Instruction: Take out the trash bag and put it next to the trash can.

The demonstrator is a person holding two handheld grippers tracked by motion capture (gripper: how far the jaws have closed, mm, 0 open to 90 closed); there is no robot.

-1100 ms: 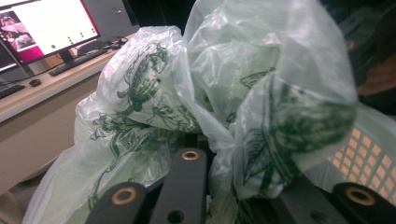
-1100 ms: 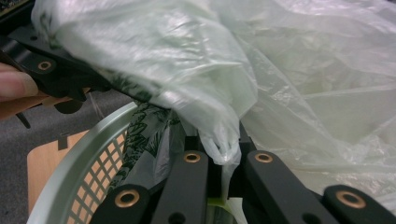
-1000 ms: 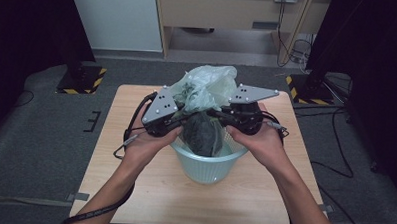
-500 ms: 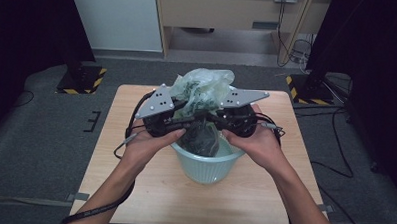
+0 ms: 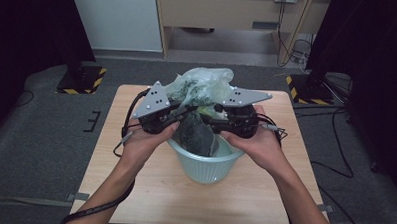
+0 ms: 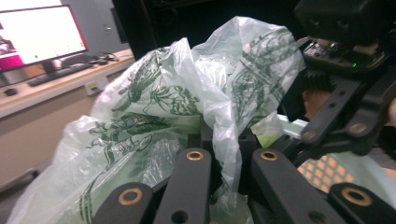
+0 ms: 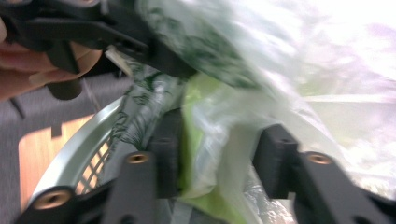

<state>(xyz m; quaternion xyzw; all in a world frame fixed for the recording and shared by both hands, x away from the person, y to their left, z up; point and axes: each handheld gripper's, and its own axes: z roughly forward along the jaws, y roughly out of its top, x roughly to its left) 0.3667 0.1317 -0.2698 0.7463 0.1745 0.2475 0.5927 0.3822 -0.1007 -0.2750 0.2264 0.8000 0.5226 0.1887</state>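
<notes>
A pale green plastic basket (image 5: pixel 204 168) stands mid-table with a translucent, green-printed plastic bag (image 5: pixel 202 82) in it; the bag's top rises above the rim and something dark (image 5: pixel 195 136) fills its lower part. My left gripper (image 5: pixel 186 109) is at the bag's left side, shut on a fold of the film (image 6: pixel 224 140). My right gripper (image 5: pixel 210 117) comes in from the right, its jaws apart with bunched bag (image 7: pixel 210 121) between them. The basket's latticed rim (image 7: pixel 79 154) shows below. Each gripper view also shows the other gripper close by.
The basket sits on a light wooden table (image 5: pixel 133 190) with bare wood all round it. Cables (image 5: pixel 273 129) trail from the grippers. Grey floor surrounds the table, with a cabinet (image 5: pixel 230 13) behind and dark stands at both sides.
Both grippers have shifted slightly at the bag's top, staying close together above the basket. The bag and the basket stay where they were.
</notes>
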